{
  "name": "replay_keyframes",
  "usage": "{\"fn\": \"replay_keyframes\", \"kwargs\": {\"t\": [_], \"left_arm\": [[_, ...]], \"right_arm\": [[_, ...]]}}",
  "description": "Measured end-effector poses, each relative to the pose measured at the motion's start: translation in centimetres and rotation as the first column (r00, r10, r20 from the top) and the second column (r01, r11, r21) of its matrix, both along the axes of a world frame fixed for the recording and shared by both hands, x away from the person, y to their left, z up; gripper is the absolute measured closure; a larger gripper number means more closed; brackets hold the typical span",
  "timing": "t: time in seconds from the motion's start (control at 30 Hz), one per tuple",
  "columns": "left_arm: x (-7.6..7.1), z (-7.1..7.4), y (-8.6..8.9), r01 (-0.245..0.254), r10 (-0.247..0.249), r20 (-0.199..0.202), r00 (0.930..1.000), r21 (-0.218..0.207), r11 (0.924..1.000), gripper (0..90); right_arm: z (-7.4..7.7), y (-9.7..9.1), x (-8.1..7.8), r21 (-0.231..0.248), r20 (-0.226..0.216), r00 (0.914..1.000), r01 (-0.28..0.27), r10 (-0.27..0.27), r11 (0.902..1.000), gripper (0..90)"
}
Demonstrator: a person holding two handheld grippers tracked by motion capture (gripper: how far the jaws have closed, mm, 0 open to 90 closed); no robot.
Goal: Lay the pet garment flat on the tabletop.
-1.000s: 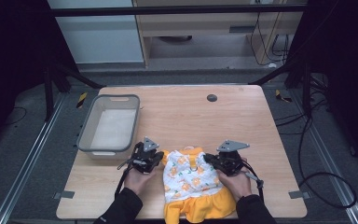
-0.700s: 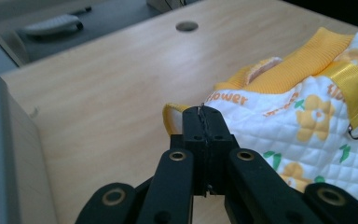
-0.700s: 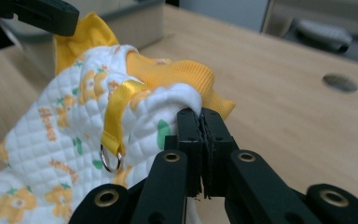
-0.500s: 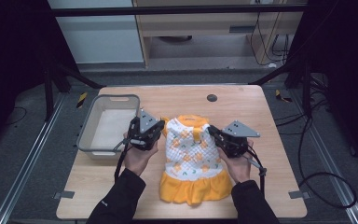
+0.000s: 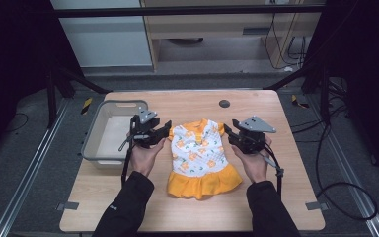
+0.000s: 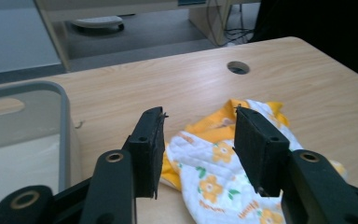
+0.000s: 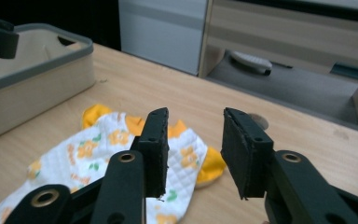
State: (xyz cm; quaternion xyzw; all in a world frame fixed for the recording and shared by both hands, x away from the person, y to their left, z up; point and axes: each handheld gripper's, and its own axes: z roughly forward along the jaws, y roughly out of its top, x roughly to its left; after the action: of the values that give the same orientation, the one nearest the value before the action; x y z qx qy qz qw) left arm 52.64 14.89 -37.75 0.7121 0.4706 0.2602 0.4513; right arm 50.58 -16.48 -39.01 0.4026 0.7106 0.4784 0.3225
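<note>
Small dress (image 5: 201, 154) lies flat on the table (image 5: 187, 101), roughly mid-width and toward the near edge. White quilted top w/ orange flowers & green leaves, orange collar and sleeves at the far end, orange ruffled skirt at the near end, hem pointing to the near edge. Spread out, not bunched. In the left gripper view the dress (image 6: 223, 163) shows below and beyond the jaws; in the right gripper view the dress (image 7: 107, 149) lies below and left of the jaws.

Left gripper (image 5: 164, 132) sits just beside the dress's left shoulder, above the cloth. Jaws spread, have just been opening, nothing between the pads; fabric is under them, not pinched. Seen along its own jaws, left gripper (image 6: 198, 140) has a clear gap w/ table and dress showing through.

Right gripper (image 5: 228, 132) is just beside the right shoulder, also spread, jaws just been opening, no cloth in the gap. Right gripper (image 7: 195, 149) likewise shows bare wood between the pads.

Grey bin (image 5: 92, 143) stands at the left edge of the table, just left of the left gripper, near the far-left corner. Round cable hole (image 5: 224, 103) sits near the far edge, beyond the dress, well apart from it.
</note>
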Motion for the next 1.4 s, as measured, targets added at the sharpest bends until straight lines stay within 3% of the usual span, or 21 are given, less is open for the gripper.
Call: {"fn": "replay_keyframes", "kwargs": {"t": [0.13, 0.2, 0.27, 0.4, 0.43, 0.47, 0.5, 0.53, 0.57, 0.6, 0.73, 0.87, 0.9, 0.93, 1.0, 1.03, 1.1, 1.17, 1.3, 1.4], "left_arm": [[-1.3, -0.2, 0.2, 0.045, -0.045, -0.005, 0.9990, 0.026, 0.9987, 48.9], [-2.7, -0.8, 0.2, 0.104, -0.103, -0.030, 0.9942, 0.048, 0.9934, 48.2], [-3.1, -1.0, 0.1, 0.119, -0.117, -0.033, 0.9926, 0.056, 0.9914, 48.3], [-5.1, -2.8, 0.1, 0.177, -0.169, -0.076, 0.9826, 0.114, 0.9775, 48.4], [-5.1, -2.8, 0.1, 0.177, -0.169, -0.076, 0.9826, 0.114, 0.9775, 48.4], [-5.9, -3.8, 0.2, 0.193, -0.179, -0.108, 0.9779, 0.139, 0.9712, 48.4], [-6.3, -4.3, 0.3, 0.206, -0.189, -0.116, 0.9750, 0.151, 0.9669, 48.4], [-6.3, -4.3, 0.3, 0.206, -0.189, -0.116, 0.9750, 0.151, 0.9669, 48.4], [-6.7, -4.9, 0.3, 0.214, -0.196, -0.128, 0.9723, 0.156, 0.9642, 48.4], [-7.4, -6.0, 0.5, 0.227, -0.201, -0.152, 0.9678, 0.179, 0.9573, 48.5], [-8.0, -7.9, 1.0, 0.229, -0.198, -0.184, 0.9628, 0.169, 0.9586, 48.6], [-8.2, -9.5, 1.1, 0.240, -0.197, -0.247, 0.9488, 0.158, 0.9579, 49.6], [-8.2, -9.5, 1.1, 0.240, -0.197, -0.247, 0.9488, 0.158, 0.9579, 49.9], [-8.4, -9.9, 1.0, 0.249, -0.203, -0.265, 0.9426, 0.150, 0.9569, 50.0], [-8.5, -10.0, 0.9, 0.257, -0.211, -0.269, 0.9397, 0.151, 0.9546, 50.6], [-8.6, -10.2, 0.8, 0.271, -0.222, -0.283, 0.9331, 0.148, 0.9511, 51.4], [-8.7, -10.3, 0.7, 0.277, -0.227, -0.288, 0.9303, 0.147, 0.9497, 52.1], [-8.9, -10.6, 0.3, 0.291, -0.234, -0.311, 0.9210, 0.150, 0.9450, 55.3], [-8.9, -11.2, -0.4, 0.302, -0.233, -0.335, 0.9128, 0.168, 0.9386, 59.4], [-8.9, -11.2, -0.6, 0.300, -0.231, -0.337, 0.9126, 0.169, 0.9387, 64.2]], "right_arm": [[-0.1, -0.9, -0.9, -0.010, -0.027, 0.9996, -0.013, 0.012, 0.9999, 59.0], [-0.5, -1.7, -1.6, -0.013, -0.058, 0.9979, -0.029, 0.028, 0.9995, 58.0], [-0.9, -2.0, -2.1, -0.010, -0.076, 0.9965, -0.035, 0.034, 0.9993, 58.0], [-1.9, -2.5, -3.1, 0.000, -0.129, 0.9892, -0.071, 0.071, 0.9975, 57.4], [-2.2, -2.6, -3.3, -0.002, -0.138, 0.9872, -0.081, 0.080, 0.9967, 57.2], [-2.5, -2.6, -3.7, -0.004, -0.154, 0.9840, -0.092, 0.090, 0.9957, 57.2], [-2.8, -2.6, -3.9, -0.010, -0.162, 0.9821, -0.099, 0.096, 0.9951, 57.3], [-3.2, -2.7, -4.1, -0.013, -0.177, 0.9789, -0.106, 0.102, 0.9942, 57.4], [-3.2, -2.7, -4.1, -0.013, -0.177, 0.9789, -0.106, 0.102, 0.9942, 57.4], [-4.0, -2.7, -4.6, -0.021, -0.200, 0.9736, -0.117, 0.111, 0.9929, 57.8], [-5.3, -2.9, -5.0, -0.023, -0.235, 0.9646, -0.128, 0.120, 0.9915, 58.4], [-7.2, -3.1, -5.2, -0.038, -0.288, 0.9506, -0.133, 0.117, 0.9903, 59.1], [-7.4, -3.2, -5.3, -0.037, -0.293, 0.9493, -0.130, 0.113, 0.9909, 59.2], [-7.5, -3.3, -5.3, -0.036, -0.300, 0.9468, -0.133, 0.116, 0.9904, 59.2], [-7.7, -3.3, -5.4, -0.041, -0.302, 0.9464, -0.134, 0.115, 0.9902, 59.3], [-8.2, -3.4, -5.6, -0.044, -0.322, 0.9397, -0.137, 0.116, 0.9896, 59.7], [-8.4, -3.4, -5.7, -0.046, -0.331, 0.9364, -0.140, 0.117, 0.9891, 59.9], [-8.9, -3.4, -5.8, -0.073, -0.352, 0.9290, -0.150, 0.116, 0.9860, 61.8], [-9.6, -3.0, -5.6, -0.096, -0.387, 0.9146, -0.167, 0.118, 0.9814, 65.3], [-10.1, -2.9, -5.4, -0.101, -0.410, 0.9052, -0.167, 0.112, 0.9807, 70.0]]}}
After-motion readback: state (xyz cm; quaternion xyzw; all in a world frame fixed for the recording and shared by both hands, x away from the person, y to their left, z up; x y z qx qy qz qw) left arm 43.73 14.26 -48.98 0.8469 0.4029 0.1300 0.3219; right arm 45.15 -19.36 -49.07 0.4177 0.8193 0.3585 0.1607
